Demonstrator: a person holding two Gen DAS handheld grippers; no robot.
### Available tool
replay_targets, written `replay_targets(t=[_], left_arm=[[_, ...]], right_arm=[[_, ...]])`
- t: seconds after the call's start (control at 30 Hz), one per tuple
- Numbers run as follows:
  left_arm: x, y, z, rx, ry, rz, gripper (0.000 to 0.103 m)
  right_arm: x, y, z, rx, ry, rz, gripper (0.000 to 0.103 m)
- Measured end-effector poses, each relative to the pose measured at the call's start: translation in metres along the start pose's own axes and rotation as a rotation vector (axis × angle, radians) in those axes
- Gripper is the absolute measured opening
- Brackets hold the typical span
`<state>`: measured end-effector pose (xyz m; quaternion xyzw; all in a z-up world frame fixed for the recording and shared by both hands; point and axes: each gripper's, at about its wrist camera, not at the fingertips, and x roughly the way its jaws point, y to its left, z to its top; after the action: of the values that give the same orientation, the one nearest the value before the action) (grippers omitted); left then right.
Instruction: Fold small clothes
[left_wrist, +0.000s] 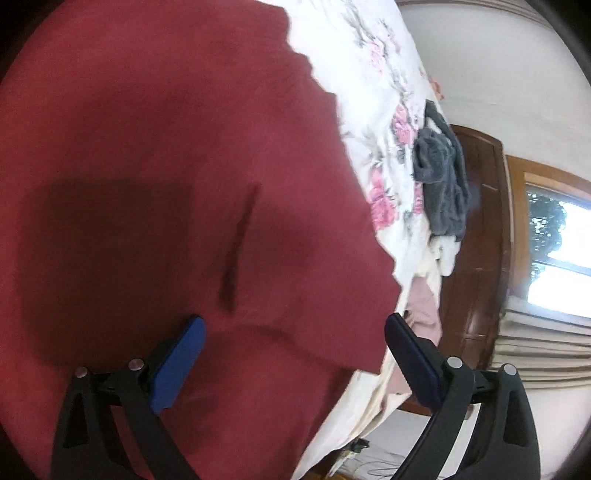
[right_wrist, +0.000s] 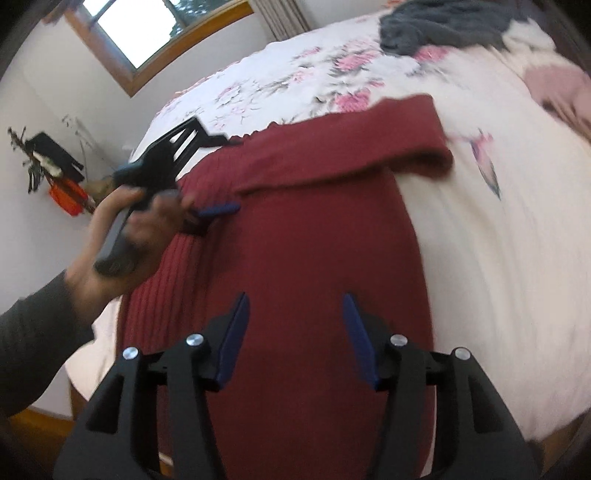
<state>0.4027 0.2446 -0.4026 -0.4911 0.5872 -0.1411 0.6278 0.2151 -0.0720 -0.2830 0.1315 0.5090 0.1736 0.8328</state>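
Observation:
A dark red ribbed sweater (right_wrist: 303, 236) lies flat on the floral bedsheet (right_wrist: 480, 229), one sleeve (right_wrist: 354, 147) folded across its top. My right gripper (right_wrist: 294, 306) hovers open over the sweater's lower middle with nothing between its fingers. At the sweater's left edge a person's hand (right_wrist: 122, 236) holds the left gripper, and one of its blue pads (right_wrist: 218, 211) rests close to the fabric there. In the left wrist view the red sweater (left_wrist: 166, 147) fills most of the frame, and the left gripper (left_wrist: 295, 332) is open just above it, empty.
A pile of grey clothes (right_wrist: 443, 26) and a pink cloth (right_wrist: 554, 85) lie at the bed's far end, with the grey pile (left_wrist: 439, 177) near a wooden headboard (left_wrist: 480, 229). A window (right_wrist: 147, 29) and a wall shelf with an orange item (right_wrist: 66, 195) are to the left.

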Motion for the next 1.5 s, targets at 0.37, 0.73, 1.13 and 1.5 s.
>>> replay_targets(t=[0.37, 0.73, 1.13, 1.5], left_arm=[[0.017, -0.015, 0.029, 0.016, 0.047, 0.104, 0.009], [-0.090, -0.087, 0.052, 0.246, -0.104, 0.091, 0.007], [-0.194, -0.055, 0.076, 0.269, -0.240, 0.158, 0.007], [-0.180, 0.064, 0.081, 0.085, -0.266, 0.445, 0.018]], right_arm=[[-0.021, 0.015, -0.003, 0.078, -0.062, 0.066, 0.054], [-0.019, 0.018, 0.002, 0.068, -0.048, 0.060, 0.054], [-0.005, 0.032, -0.005, 0.061, -0.005, 0.085, 0.054], [0.001, 0.033, 0.000, 0.050, 0.012, 0.082, 0.054]])
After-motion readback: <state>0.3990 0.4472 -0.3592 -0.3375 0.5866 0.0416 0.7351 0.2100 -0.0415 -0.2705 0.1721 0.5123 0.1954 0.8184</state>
